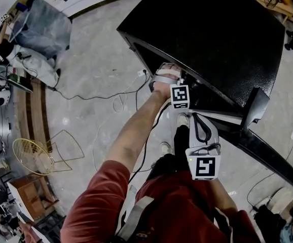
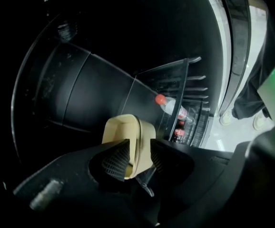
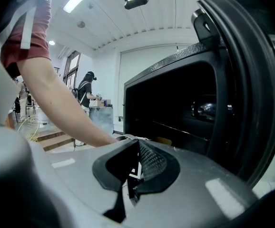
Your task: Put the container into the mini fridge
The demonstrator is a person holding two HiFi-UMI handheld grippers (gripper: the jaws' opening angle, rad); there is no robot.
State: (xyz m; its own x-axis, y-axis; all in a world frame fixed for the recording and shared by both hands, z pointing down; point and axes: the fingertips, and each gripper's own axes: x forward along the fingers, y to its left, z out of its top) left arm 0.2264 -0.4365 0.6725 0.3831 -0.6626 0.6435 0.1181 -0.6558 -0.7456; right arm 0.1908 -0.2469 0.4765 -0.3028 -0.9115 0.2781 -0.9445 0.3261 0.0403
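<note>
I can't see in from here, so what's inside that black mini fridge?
A cream container sits between the open jaws of the left tool, and a red-capped bottle lies by a wire rack. The rest of the inside is too dark to see.

Past the fingers (image 2: 116, 158) of the left gripper (image 2: 138, 148), up and to their right, leans a red-capped bottle (image 2: 168, 104). Far to their left lies a yellow wire basket (image 1: 32, 156), perhaps a fan guard.
</note>
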